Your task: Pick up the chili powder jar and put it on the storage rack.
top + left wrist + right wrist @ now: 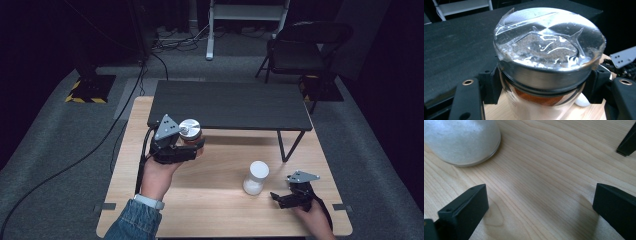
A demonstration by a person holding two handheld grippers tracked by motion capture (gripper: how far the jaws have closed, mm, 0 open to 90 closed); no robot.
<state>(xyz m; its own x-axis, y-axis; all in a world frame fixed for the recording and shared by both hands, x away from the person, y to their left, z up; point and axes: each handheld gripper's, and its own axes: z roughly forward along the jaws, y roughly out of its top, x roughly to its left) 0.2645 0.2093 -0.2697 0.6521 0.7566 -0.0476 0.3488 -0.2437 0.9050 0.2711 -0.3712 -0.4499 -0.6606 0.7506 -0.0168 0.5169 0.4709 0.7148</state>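
Note:
My left gripper [192, 143] is shut on a glass jar [190, 129] with a shiny metal lid, held up off the wooden table [215, 205] at the left, just before the black shelf's front edge. In the left gripper view the jar [549, 50] stands between the jaws, with clear tape over its lid and amber contents below. A white jar [256, 177] stands on the table at the right. My right gripper [281, 198] rests low on the table just right of it, open with nothing between its jaws. In the right gripper view [540, 202] the white jar [461, 140] is at the upper left.
A low black shelf [230, 105] spans the back of the table, with a thin black leg [287, 145] behind the white jar. A dark folding chair [300, 45] and cables lie on the floor beyond.

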